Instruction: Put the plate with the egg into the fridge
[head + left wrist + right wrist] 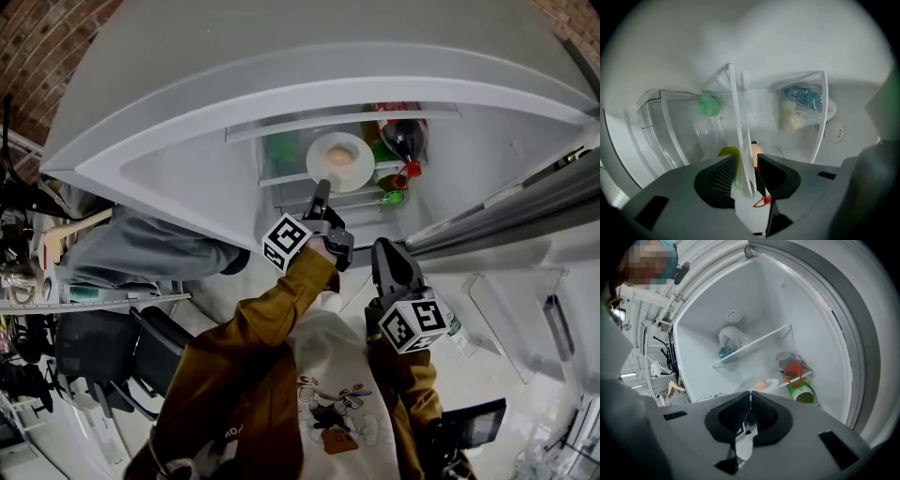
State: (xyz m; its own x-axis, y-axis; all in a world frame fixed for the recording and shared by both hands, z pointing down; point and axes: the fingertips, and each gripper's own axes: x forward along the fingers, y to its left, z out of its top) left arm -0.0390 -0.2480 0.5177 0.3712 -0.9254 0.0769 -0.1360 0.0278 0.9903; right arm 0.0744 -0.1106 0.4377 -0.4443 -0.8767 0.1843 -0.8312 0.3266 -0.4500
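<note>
**Fridge interior: plate on shelf, left jaws slack at its rim**

- Fridge [187,112]: I am looking down into it with the door standing wide open.
- Plate [319,171]: white and round. It is sitting on a glass shelf [806,375] inside the fridge, towards the near edge.
- Egg [339,157]: it is lying on the middle of the plate. I am also seeing it past the plate's rim [740,140] in the left gripper view [756,149].
- Left gripper [322,187]: it is reaching into the fridge at the plate's near side. Its jaws are standing apart with the plate's rim between them, and a gap is showing on the right side of the rim, so the pads are not pressing on it.
- Right gripper [382,247]: it is hanging back outside the fridge, to the right of the left one. Its jaws are closed together with nothing between them [750,416].
- Dark bottle [405,141]: red cap, lying just right of the plate.
- Green bottle [804,392]: it is lying at the right, just beside the plate [777,382].
- Upper shelf [754,345]: it is carrying a clear bag [799,105] at the far side.
</note>
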